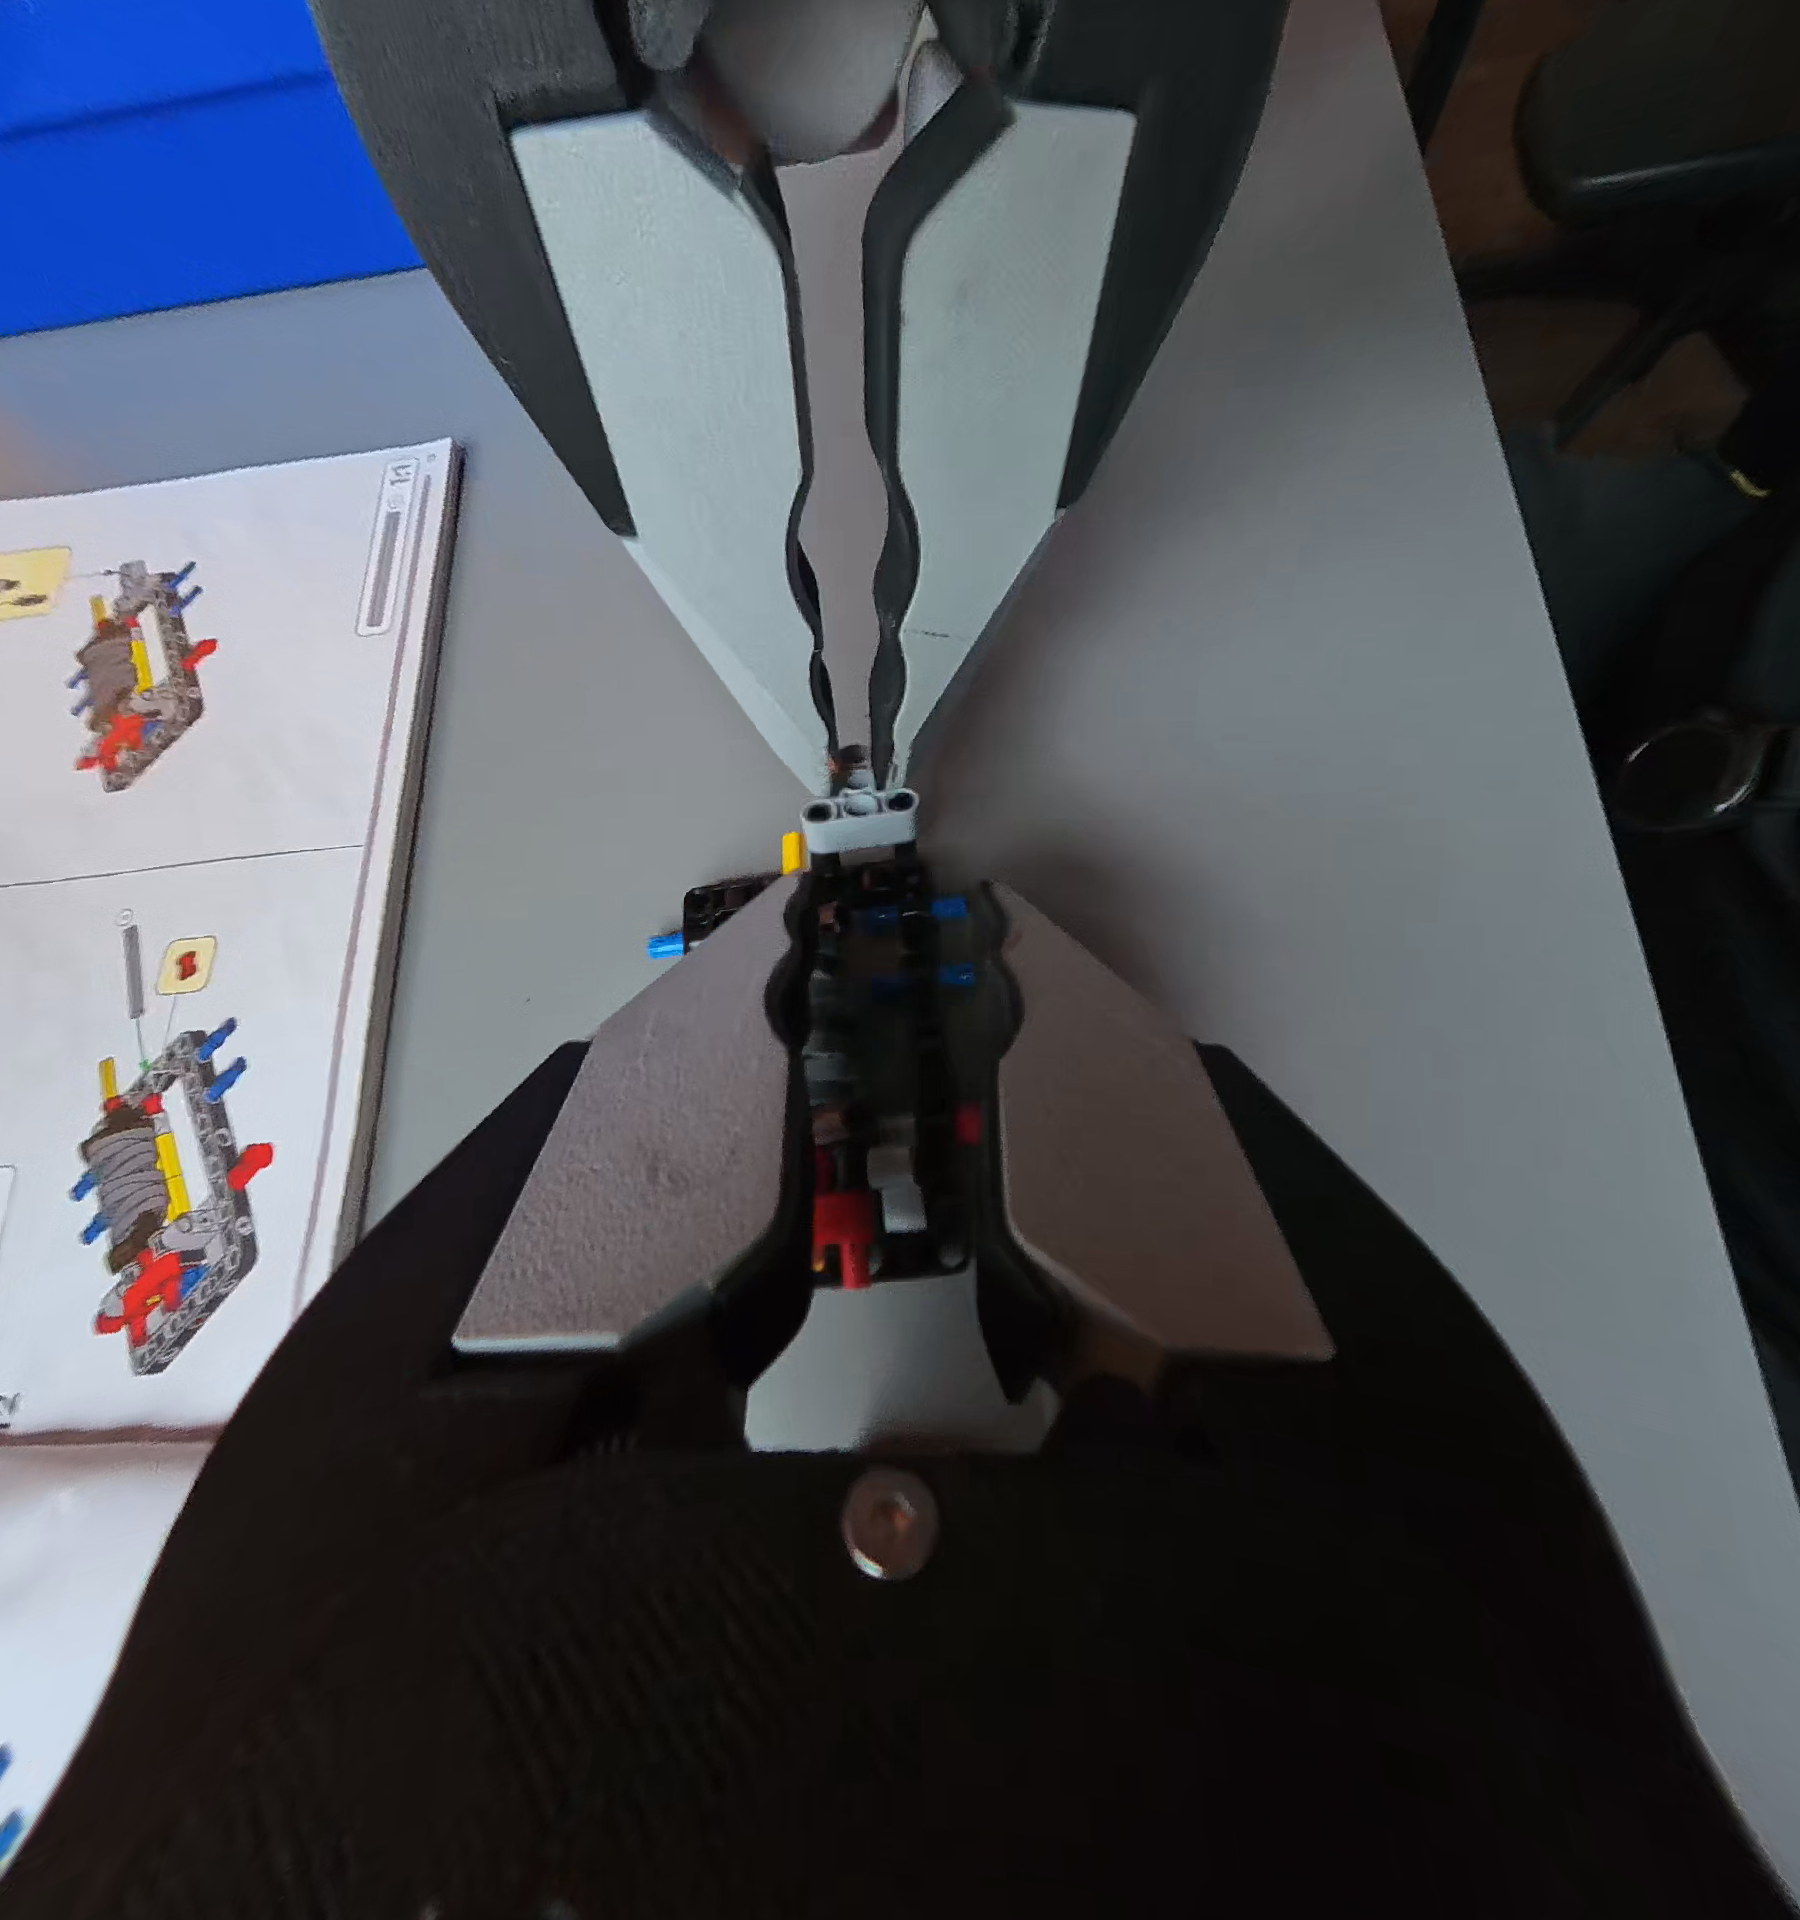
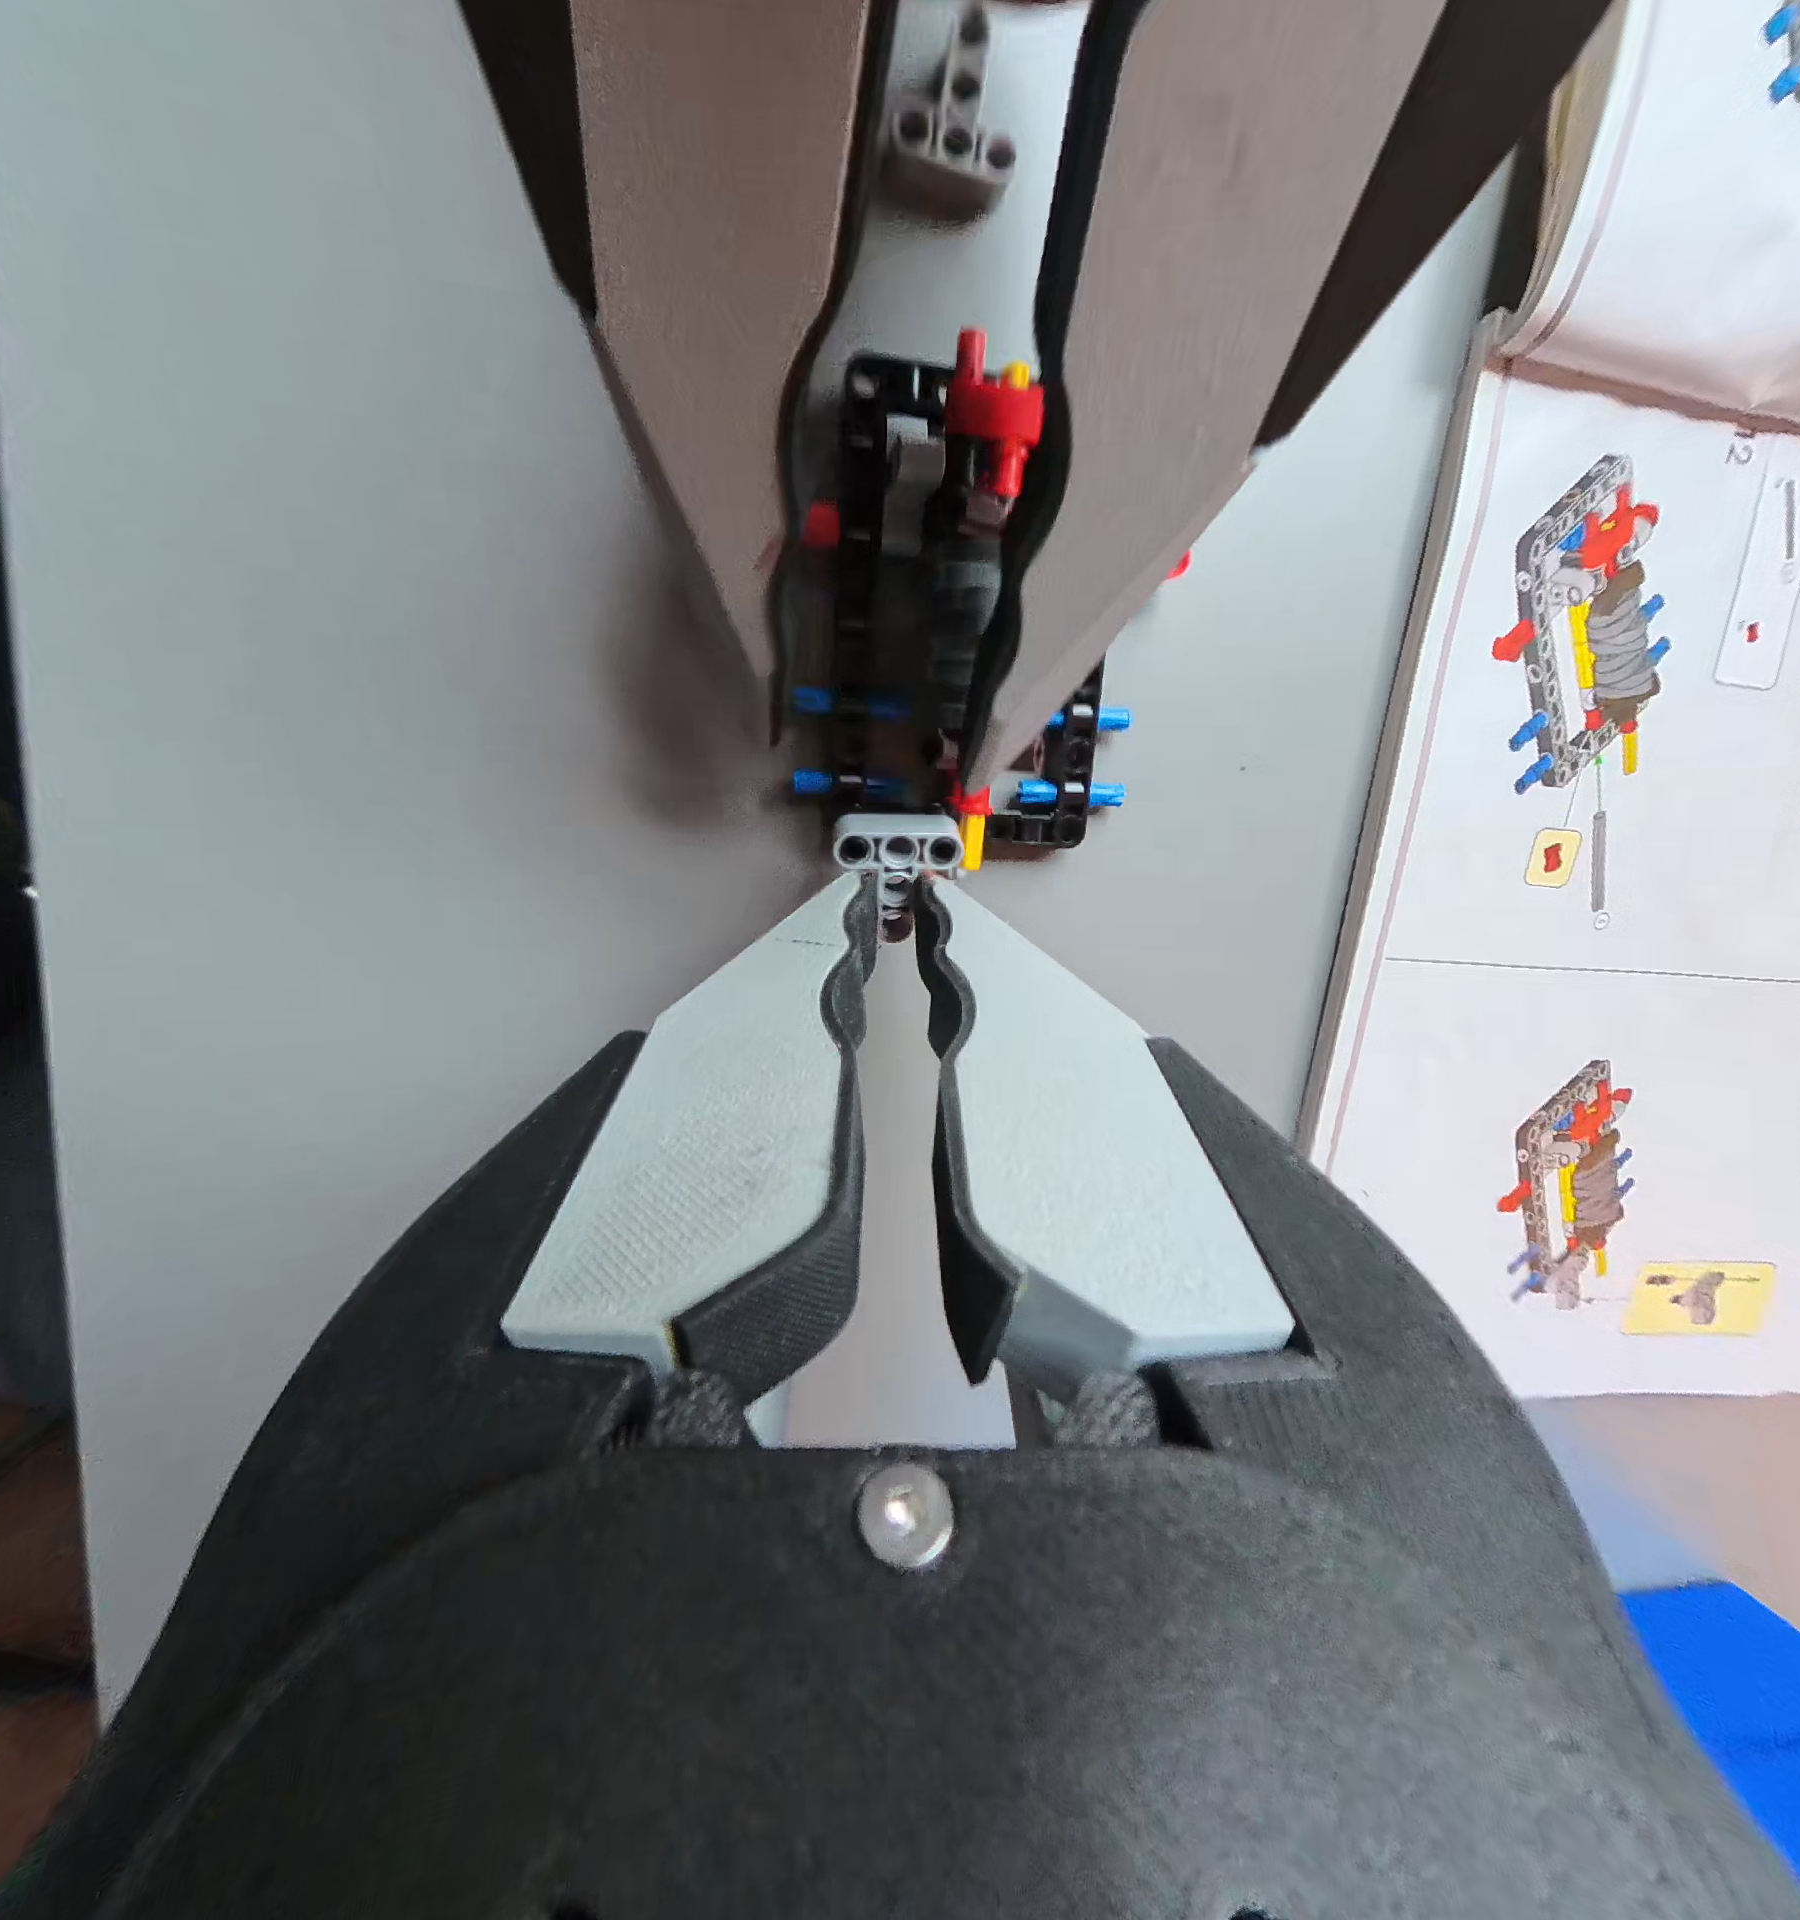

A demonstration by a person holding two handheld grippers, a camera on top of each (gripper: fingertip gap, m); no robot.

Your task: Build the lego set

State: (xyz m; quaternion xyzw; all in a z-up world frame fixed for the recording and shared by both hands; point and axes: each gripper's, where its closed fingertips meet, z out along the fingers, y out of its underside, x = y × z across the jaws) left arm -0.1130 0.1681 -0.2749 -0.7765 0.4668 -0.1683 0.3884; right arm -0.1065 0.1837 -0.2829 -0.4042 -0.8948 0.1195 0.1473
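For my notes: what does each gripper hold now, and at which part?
Left gripper: the black lego frame, clamped along its long sides. Right gripper: a small piece at the light grey beam on the frame's end.

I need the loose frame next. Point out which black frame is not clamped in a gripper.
The black frame lying on the table beside the build; the other one is held by the left gripper.

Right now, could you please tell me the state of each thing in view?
Left gripper: shut on the black frame.
Black frame: clamped, lying lengthwise between the fingers.
Right gripper: shut on the small grey piece.
Small grey piece: held against the frame's end.
Instruction booklet: open, flat on the table.
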